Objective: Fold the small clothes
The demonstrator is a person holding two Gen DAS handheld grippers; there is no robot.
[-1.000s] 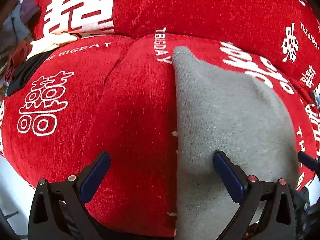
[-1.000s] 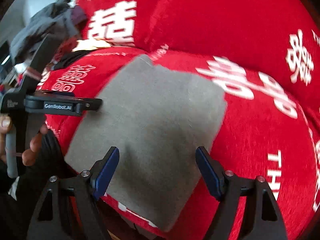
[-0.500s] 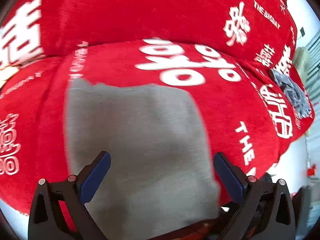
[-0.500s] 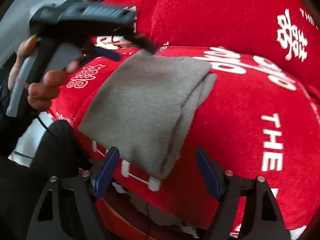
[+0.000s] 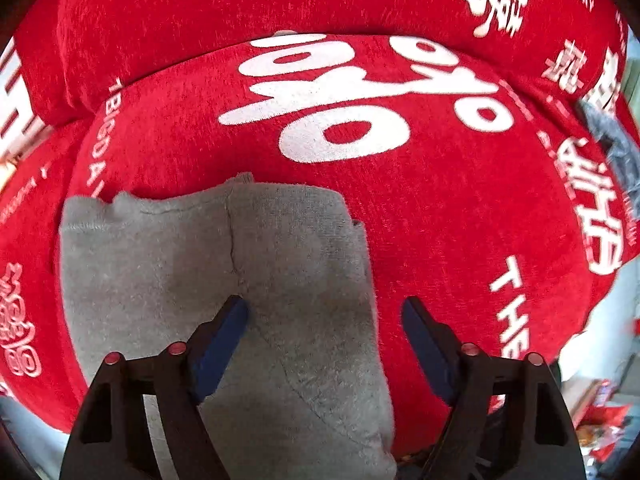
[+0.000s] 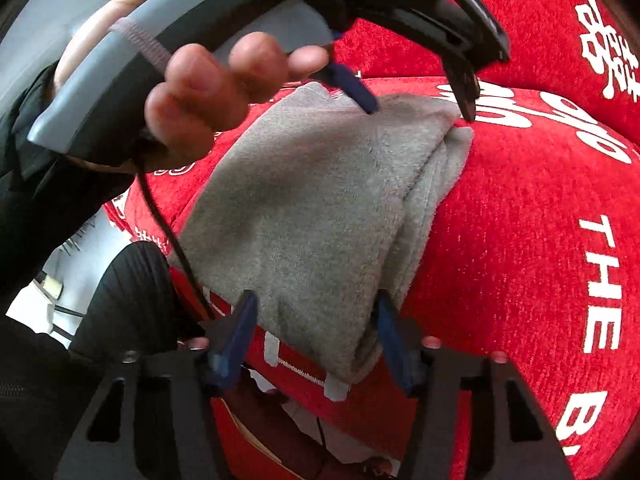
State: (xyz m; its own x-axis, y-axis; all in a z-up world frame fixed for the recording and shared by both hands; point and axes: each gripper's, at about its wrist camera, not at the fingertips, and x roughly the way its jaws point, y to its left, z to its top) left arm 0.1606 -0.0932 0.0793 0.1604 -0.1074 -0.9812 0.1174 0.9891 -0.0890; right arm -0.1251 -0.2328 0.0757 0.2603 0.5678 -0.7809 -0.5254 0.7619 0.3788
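A folded grey garment [image 5: 224, 300] lies on the red sofa seat [image 5: 460, 220], with stacked layers showing along its right edge [image 6: 424, 216]. My left gripper [image 5: 324, 320] points down over the garment's right edge. Its jaws are closing, one finger over the cloth and one over the red cover, and nothing is pinched. In the right wrist view the left gripper [image 6: 418, 106] hovers at the garment's far end, held by a person's hand [image 6: 224, 92]. My right gripper [image 6: 314, 320] straddles the near end of the grey garment [image 6: 320, 208]. Its jaws are closing and the pads do not clearly press.
The sofa cover is red with large white characters and lettering, with a back cushion [image 5: 280, 8] behind the seat. A grey-blue garment [image 5: 616, 148] lies at the far right. The person's black sleeve and leg [image 6: 120, 300] are at the sofa's front edge, with pale floor below.
The left gripper swept right across the garment to its right edge and its jaws narrowed. The right gripper's jaws narrowed around the garment's near end. The left hand now fills the right view's top.
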